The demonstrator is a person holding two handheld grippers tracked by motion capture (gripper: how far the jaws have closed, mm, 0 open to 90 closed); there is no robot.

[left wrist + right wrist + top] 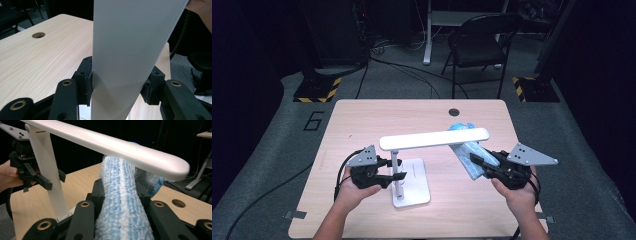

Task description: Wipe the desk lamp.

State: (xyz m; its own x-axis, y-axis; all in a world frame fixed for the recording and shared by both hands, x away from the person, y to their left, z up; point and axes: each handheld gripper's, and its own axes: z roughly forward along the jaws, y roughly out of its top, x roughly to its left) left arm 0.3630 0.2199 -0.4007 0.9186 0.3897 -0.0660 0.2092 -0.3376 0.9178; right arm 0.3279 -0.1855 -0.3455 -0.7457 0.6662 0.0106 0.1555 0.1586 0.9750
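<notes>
1. Closest to my right gripper's camera was the blue-and-white cloth (122,215), rolled into a thick fuzzy tube and clamped between the jaws of my right gripper (484,165), which had bitten well into the pile.
2. That cloth looked soft, light and squashy to me; held at one end, its free end reached up under the lamp's head (110,147) and I expected it to droop.
3. My left gripper (394,172) was clamped on the white lamp's upright post (125,50), low down near the base (414,182), which stood on the bench (362,125).
4. I judged the lamp stiff, smooth and a bit slippery, top-heavy with that long head, so the post near the base seemed the steadiest hold.
</notes>
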